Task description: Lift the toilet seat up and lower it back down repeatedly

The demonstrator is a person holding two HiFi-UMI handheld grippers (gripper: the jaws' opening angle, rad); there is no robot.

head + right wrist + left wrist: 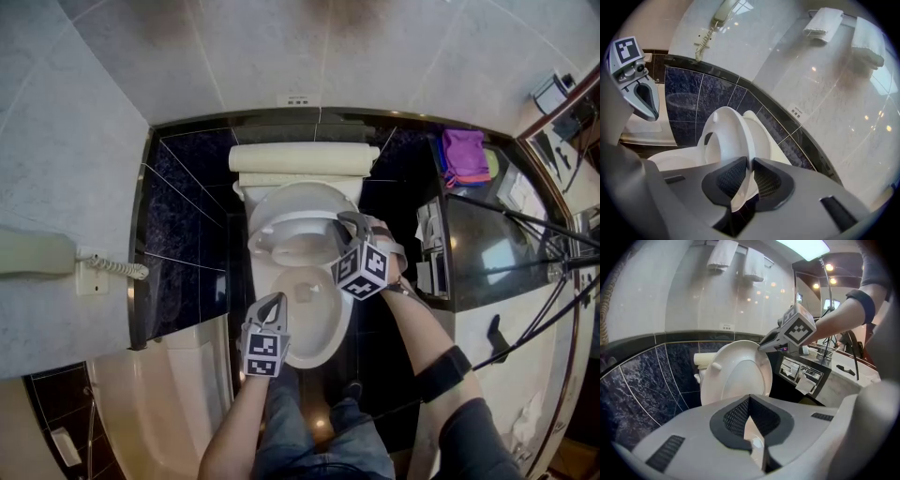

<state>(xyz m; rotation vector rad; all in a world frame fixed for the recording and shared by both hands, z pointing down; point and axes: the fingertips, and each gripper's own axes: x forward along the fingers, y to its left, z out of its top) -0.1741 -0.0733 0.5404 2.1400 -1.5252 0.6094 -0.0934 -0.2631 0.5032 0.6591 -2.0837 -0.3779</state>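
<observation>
The white toilet seat [281,232] is tilted up, partway between the bowl [319,323] and the tank [302,158]. My right gripper [343,225] is shut on the seat's right rim. In the right gripper view the seat's edge [740,140] runs between the dark pads [729,178] of that gripper [751,163], with the lid [759,136] upright behind it. My left gripper [270,307] hovers over the bowl's front left, shut, with nothing in it. In the left gripper view [749,400] the raised seat [736,376] faces me, and the right gripper [765,343] holds its upper right edge.
A bathtub [159,394] lies at the lower left and a wall phone [37,253] hangs on the left wall. At the right are a dark counter [487,272] and a purple cloth [464,155]. The person's legs [309,436] stand before the bowl. Towels [825,21] hang high on the wall.
</observation>
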